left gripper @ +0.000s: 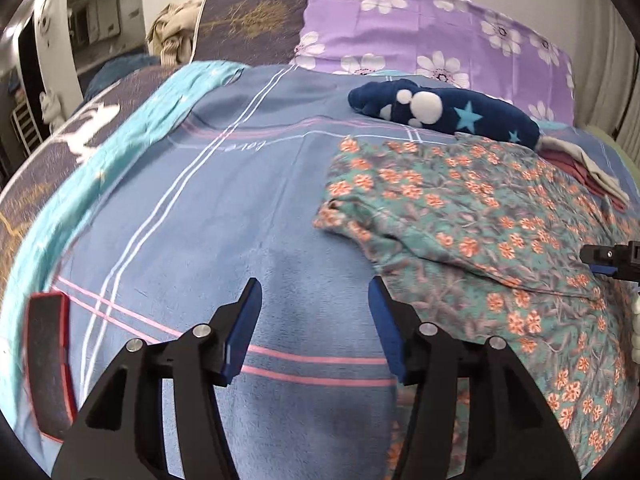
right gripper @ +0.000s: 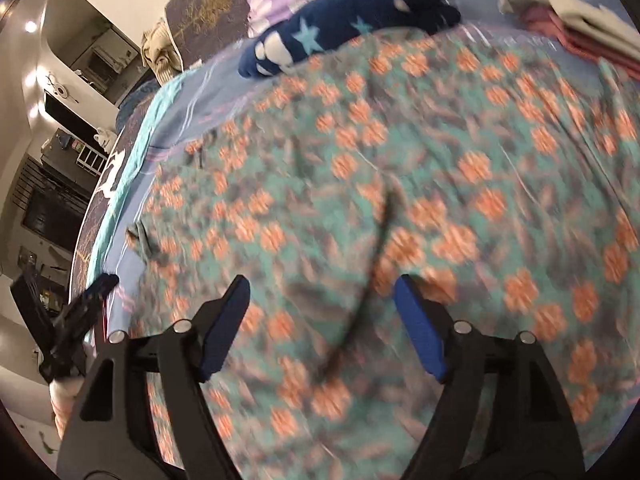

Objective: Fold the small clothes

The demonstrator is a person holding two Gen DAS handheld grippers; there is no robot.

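**Left gripper open over the bedspread**

The left gripper (left gripper: pixel 316 300) hangs with jaws apart, nothing between them, above the blue striped bedspread (left gripper: pixel 224 208). Its right finger overlaps the edge of the floral garment (left gripper: pixel 480 216). A navy starred garment (left gripper: pixel 440 110) lies beyond, near the purple pillow (left gripper: pixel 420 28).

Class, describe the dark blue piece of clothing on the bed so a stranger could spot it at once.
Start at the purple flowered pillow at the head of the bed. Just in front of it, on the blue striped blanket, lies the navy garment, bunched up beyond the teal floral cloth. Only it bears pale blue stars and white round blobs.
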